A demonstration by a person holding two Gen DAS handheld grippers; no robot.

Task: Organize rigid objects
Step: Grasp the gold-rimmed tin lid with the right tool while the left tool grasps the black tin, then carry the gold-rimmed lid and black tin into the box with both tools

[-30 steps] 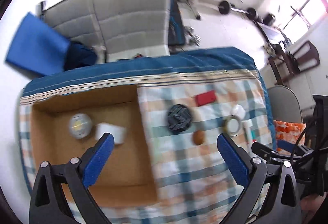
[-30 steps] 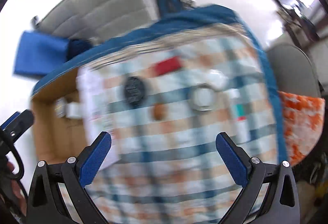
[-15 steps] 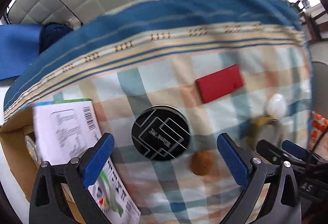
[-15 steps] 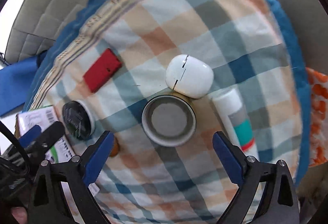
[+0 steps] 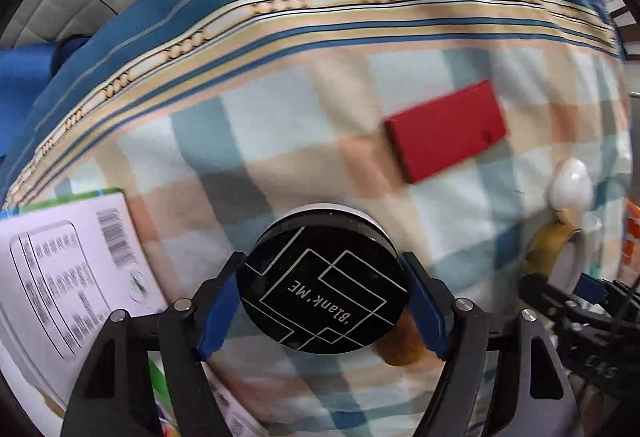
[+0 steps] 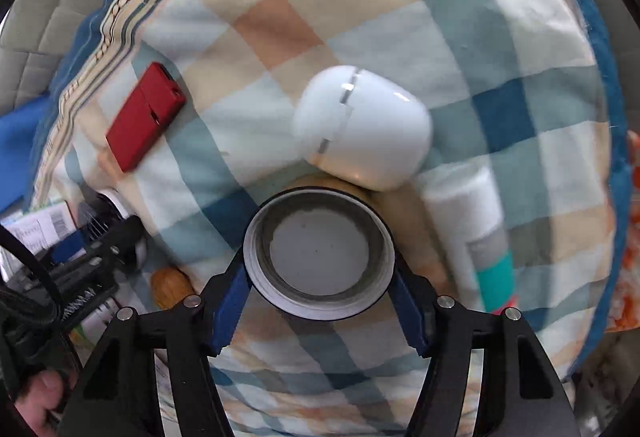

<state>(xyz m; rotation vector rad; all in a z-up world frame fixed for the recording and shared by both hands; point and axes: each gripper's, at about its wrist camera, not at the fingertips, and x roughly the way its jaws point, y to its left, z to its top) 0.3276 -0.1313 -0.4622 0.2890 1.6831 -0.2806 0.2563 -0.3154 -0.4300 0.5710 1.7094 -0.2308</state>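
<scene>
In the left wrist view the black tin [image 5: 323, 287] is seen on the checked cloth [image 5: 280, 141], clamped dead centre in the left gripper [image 5: 322, 311] — in the right wrist view the white-rimmed jar [image 6: 319, 254] is likewise clasped centrally by the right gripper [image 6: 319, 303].

Checked cloth with a blue striped border, spread over the carrying surface.

On the checked cloth [image 6: 500, 49] lie a red flat case [image 5: 446, 131] toward the striped far edge, a white egg-shaped case [image 6: 362, 125], an open round tin [image 6: 319, 253] just beside it, a white tube with a teal band [image 6: 476, 233], a black round tin [image 5: 322, 285], a small brown nut-like object [image 6: 171, 287] and a printed box [image 5: 60, 269] at the left edge.
</scene>
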